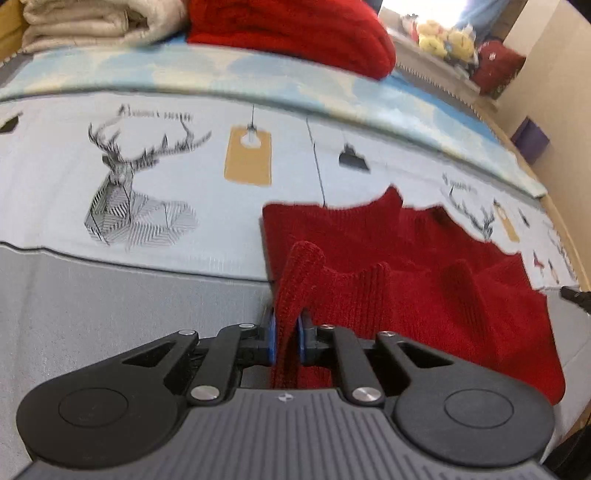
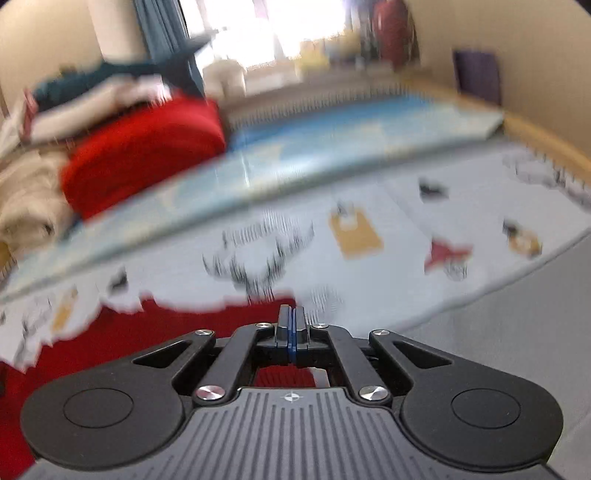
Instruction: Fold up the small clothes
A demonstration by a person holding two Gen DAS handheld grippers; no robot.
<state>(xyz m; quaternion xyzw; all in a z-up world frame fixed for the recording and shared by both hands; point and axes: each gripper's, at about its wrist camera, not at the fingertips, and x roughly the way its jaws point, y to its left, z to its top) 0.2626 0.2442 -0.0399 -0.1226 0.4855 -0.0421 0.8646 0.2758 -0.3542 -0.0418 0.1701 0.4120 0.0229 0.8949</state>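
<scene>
A small red knit garment (image 1: 424,266) lies spread on a pale bed sheet with a deer print (image 1: 122,184). My left gripper (image 1: 287,332) is shut on a raised fold of the garment's near left edge, which stands up between the blue pads. In the blurred right wrist view my right gripper (image 2: 291,325) is shut with its pads pressed together and nothing visible between them, just above the garment's far right edge (image 2: 110,339). A black tip, probably the right gripper, shows at the left wrist view's right edge (image 1: 576,295).
A folded red blanket (image 1: 295,33) and a folded cream blanket (image 1: 92,26) lie at the head of the bed on a blue patterned cover (image 1: 258,74). A wooden bed edge (image 2: 546,136) and a wall are at the right. Stuffed toys (image 1: 443,40) sit on a far sill.
</scene>
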